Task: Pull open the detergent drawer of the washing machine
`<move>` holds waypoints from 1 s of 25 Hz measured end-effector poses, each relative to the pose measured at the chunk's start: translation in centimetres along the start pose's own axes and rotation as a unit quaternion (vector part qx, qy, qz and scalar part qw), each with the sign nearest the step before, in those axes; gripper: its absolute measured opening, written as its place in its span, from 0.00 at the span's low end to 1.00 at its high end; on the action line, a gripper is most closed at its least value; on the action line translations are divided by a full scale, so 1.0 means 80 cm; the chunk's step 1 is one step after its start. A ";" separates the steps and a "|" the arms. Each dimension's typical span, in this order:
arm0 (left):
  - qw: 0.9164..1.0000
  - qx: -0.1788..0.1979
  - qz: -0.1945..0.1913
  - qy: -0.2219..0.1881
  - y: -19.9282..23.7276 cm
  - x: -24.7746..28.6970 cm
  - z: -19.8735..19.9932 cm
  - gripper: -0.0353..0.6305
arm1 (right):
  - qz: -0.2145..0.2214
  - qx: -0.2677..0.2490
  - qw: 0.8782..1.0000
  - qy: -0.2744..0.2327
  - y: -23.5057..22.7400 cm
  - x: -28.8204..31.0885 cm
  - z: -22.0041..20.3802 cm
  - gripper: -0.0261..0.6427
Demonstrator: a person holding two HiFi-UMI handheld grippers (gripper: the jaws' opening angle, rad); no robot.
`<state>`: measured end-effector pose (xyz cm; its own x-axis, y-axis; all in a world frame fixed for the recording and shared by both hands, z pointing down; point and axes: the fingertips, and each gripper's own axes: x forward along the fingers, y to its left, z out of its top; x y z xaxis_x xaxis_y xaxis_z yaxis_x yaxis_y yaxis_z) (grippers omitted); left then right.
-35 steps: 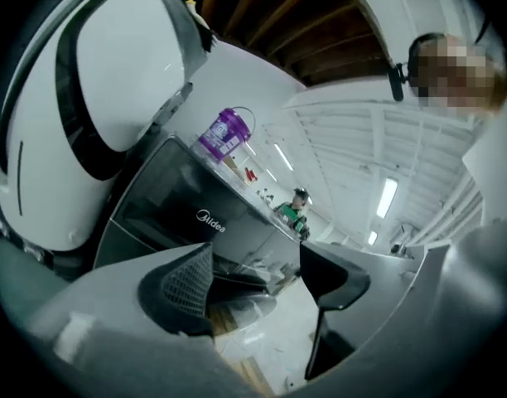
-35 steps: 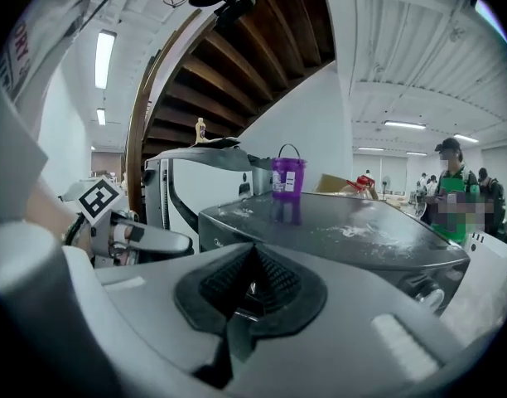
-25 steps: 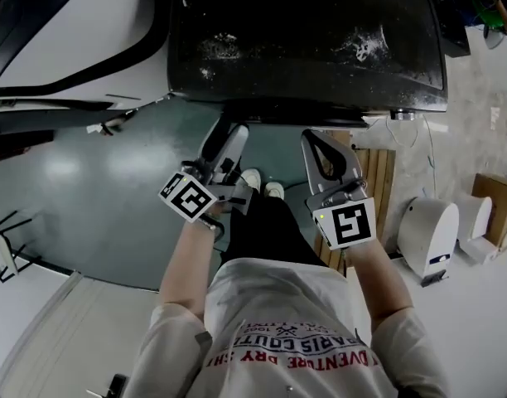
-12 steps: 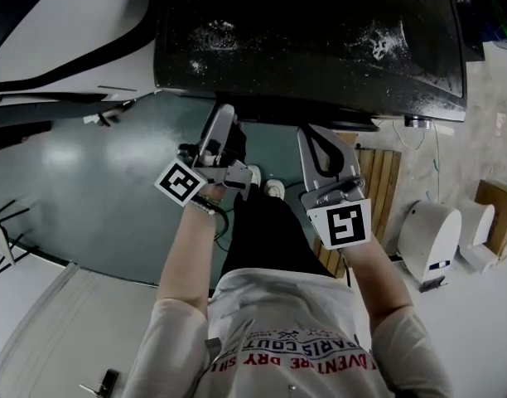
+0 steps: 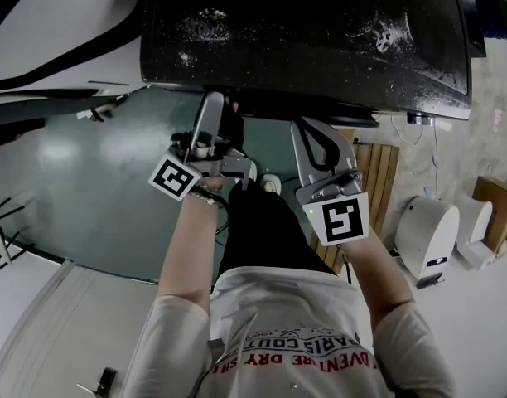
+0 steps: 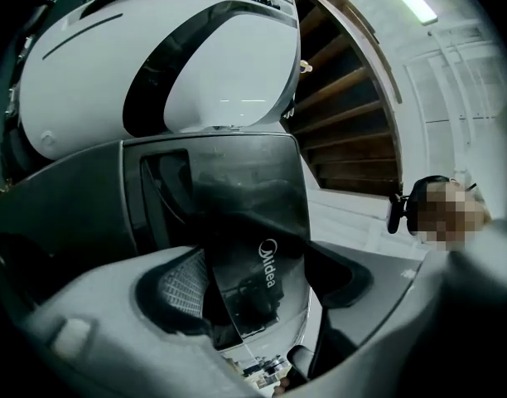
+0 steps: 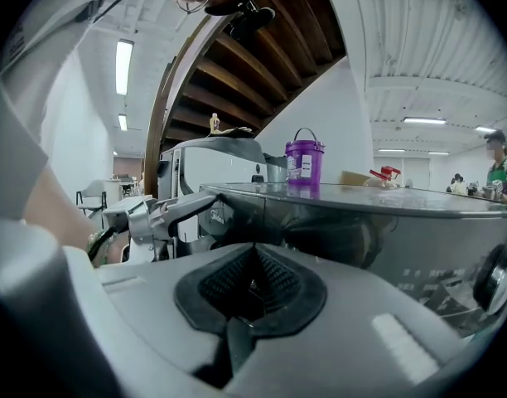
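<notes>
The dark glossy washing machine point(image 5: 303, 31) fills the top of the head view. My left gripper point(image 5: 220, 114) reaches under its front edge. In the left gripper view the jaws point(image 6: 262, 284) stand wide open, and the shiny drawer front point(image 6: 253, 222) with its white logo lies between them. No pad point(image 6: 181, 284) visibly presses on it. To its right my right gripper point(image 5: 309, 133) hangs shut in front of the machine with nothing in it. In its own view the pads point(image 7: 252, 284) meet, and the left gripper point(image 7: 158, 212) shows at the machine's front.
A white machine point(image 5: 55, 23) stands left of the dark one. A purple tub point(image 7: 306, 164) sits on the dark top. A wooden pallet point(image 5: 374, 172) and a white device point(image 5: 427, 230) are on the floor at the right. The person's legs are below the grippers.
The left gripper has moved forward to the machine's front edge and rolled, and its jaws have spread a little wider. The right gripper has sunk slightly and stays shut.
</notes>
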<state>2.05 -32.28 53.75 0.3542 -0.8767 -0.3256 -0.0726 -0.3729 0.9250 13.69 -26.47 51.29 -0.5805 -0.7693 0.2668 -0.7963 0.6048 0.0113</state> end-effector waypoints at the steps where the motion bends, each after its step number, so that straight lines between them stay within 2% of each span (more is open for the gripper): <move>1: 1.000 0.001 0.001 -0.005 0.000 0.000 0.000 0.60 | 0.002 -0.002 1.000 0.000 0.002 0.000 -0.001 0.04; 11: 0.998 -0.050 -0.008 -0.041 0.000 -0.004 0.006 0.56 | 0.007 -0.014 1.000 -0.019 0.020 -0.015 0.005 0.04; 15: 0.998 -0.058 -0.011 -0.032 -0.002 -0.011 0.004 0.56 | 0.004 -0.016 1.000 -0.019 0.023 -0.025 0.003 0.04; 18: 0.998 -0.057 -0.026 -0.031 -0.011 -0.031 -0.001 0.51 | -0.005 -0.018 1.000 -0.017 0.017 -0.028 0.000 0.04; 25: 0.998 -0.061 -0.026 -0.015 -0.021 -0.054 -0.006 0.52 | -0.035 -0.014 0.999 -0.020 0.018 -0.039 0.003 0.04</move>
<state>1.14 -27.73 53.67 0.3260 -0.8668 -0.3773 0.0606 -0.3791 0.9234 14.34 -23.25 50.20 -0.5297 -0.8178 0.2249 -0.8309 0.5536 0.0561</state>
